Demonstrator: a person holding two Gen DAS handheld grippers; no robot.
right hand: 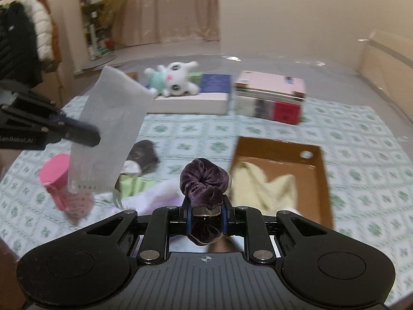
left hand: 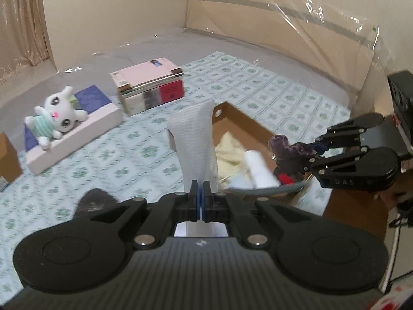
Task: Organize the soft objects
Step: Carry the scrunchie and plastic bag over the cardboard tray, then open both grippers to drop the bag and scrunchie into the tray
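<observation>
We grip white mesh cloth (left hand: 193, 139) in left claw (left hand: 200, 188), purple scrunchie (right hand: 204, 178) in right claw (right hand: 205, 213), w/ cardboard box (right hand: 317, 170) just beyond.

Left tool (left hand: 200, 193) pitched downward, jaws closed hard with only a thin white mesh sheet (left hand: 195, 139) pinched between them, right tool (right hand: 205, 213) alongside it at similar tilt, jaws part-way in and clamped on a purple velvet scrunchie (right hand: 204, 180), both held in the air.
</observation>
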